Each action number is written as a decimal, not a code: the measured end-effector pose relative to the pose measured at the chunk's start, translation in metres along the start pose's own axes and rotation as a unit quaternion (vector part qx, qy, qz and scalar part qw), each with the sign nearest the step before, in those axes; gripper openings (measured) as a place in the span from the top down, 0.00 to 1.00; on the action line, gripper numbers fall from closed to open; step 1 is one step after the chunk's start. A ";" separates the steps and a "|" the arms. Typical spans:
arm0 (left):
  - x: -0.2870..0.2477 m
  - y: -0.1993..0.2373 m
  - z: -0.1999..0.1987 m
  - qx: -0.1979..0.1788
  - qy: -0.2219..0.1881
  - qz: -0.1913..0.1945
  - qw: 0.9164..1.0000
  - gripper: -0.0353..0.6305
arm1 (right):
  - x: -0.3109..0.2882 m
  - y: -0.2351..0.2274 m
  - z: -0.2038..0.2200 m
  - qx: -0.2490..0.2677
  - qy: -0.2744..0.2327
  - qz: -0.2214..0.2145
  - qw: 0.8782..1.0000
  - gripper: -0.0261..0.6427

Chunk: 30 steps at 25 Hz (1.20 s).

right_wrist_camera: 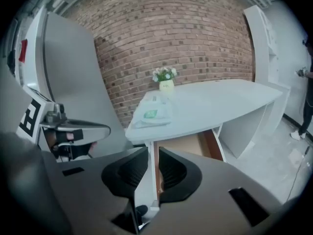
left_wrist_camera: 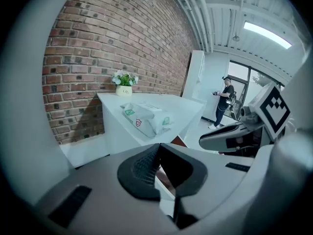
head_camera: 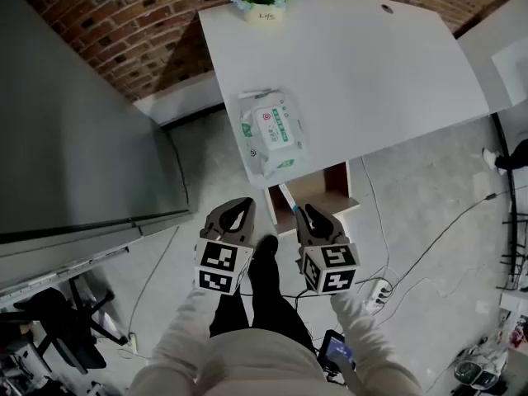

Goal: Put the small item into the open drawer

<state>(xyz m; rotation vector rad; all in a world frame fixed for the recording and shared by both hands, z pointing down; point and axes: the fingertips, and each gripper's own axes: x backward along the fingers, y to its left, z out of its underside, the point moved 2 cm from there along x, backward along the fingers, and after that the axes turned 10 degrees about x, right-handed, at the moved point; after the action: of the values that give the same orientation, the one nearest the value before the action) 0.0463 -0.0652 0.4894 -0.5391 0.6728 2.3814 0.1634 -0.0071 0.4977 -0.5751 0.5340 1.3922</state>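
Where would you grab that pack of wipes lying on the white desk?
Probably pinch the wipes pack across its narrow width at the middle, coming straight down from above: it lies flat on the desk, looks soft, and is longer than wide.

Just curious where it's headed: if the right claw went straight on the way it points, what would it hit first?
Probably the open drawer under the white desk: the right claw points down toward its tan inside. Depth is unclear, so it could clip the drawer's near edge first.

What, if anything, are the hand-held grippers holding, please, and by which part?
Nothing: the left hand-held gripper is shut empty; the right hand-held gripper is open, empty.
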 end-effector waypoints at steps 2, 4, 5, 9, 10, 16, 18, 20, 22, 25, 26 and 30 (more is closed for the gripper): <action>0.000 -0.004 -0.003 -0.006 0.001 0.006 1.000 0.92 | 0.012 0.000 -0.009 -0.008 -0.019 0.008 1.000 0.83; 0.000 -0.007 -0.006 -0.013 0.002 0.011 1.000 0.92 | 0.024 -0.002 -0.017 -0.009 -0.037 0.017 0.999 0.83; 0.001 -0.009 -0.007 -0.015 0.004 0.014 1.000 0.92 | 0.030 -0.002 -0.020 -0.010 -0.045 0.021 0.999 0.83; -0.002 -0.016 -0.013 -0.033 0.007 0.029 0.999 0.92 | 0.054 -0.003 -0.033 -0.024 -0.075 0.043 0.996 0.83; -0.003 -0.018 -0.016 -0.038 0.006 0.033 0.999 0.92 | 0.060 -0.004 -0.036 -0.027 -0.082 0.049 0.995 0.84; 0.002 -0.033 -0.034 -0.063 -0.003 0.054 0.997 0.92 | 0.093 -0.010 -0.045 -0.038 -0.112 0.086 0.989 0.89; 0.004 -0.036 -0.039 -0.071 -0.006 0.058 0.996 0.92 | 0.102 -0.011 -0.047 -0.041 -0.122 0.094 0.987 0.90; 0.008 -0.037 -0.042 -0.077 -0.007 0.061 0.995 0.92 | 0.110 -0.010 -0.047 -0.045 -0.128 0.101 0.986 0.91; 0.011 -0.039 -0.046 -0.081 -0.010 0.065 0.995 0.92 | 0.117 -0.010 -0.047 -0.050 -0.134 0.110 0.984 0.92; 0.014 -0.044 -0.050 -0.091 -0.015 0.073 0.993 0.92 | 0.130 -0.012 -0.046 -0.056 -0.146 0.119 0.980 0.92; 0.016 -0.046 -0.051 -0.094 -0.016 0.077 0.992 0.92 | 0.134 -0.013 -0.046 -0.059 -0.150 0.123 0.979 0.92; 0.023 -0.055 -0.060 -0.104 -0.025 0.089 0.990 0.92 | 0.154 -0.019 -0.047 -0.074 -0.170 0.140 0.973 0.92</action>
<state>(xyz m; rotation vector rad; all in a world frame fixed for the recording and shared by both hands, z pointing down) 0.0771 -0.0521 0.4118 -0.5216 0.4707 2.6427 0.1977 0.0755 0.3625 -0.3754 0.2396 1.7685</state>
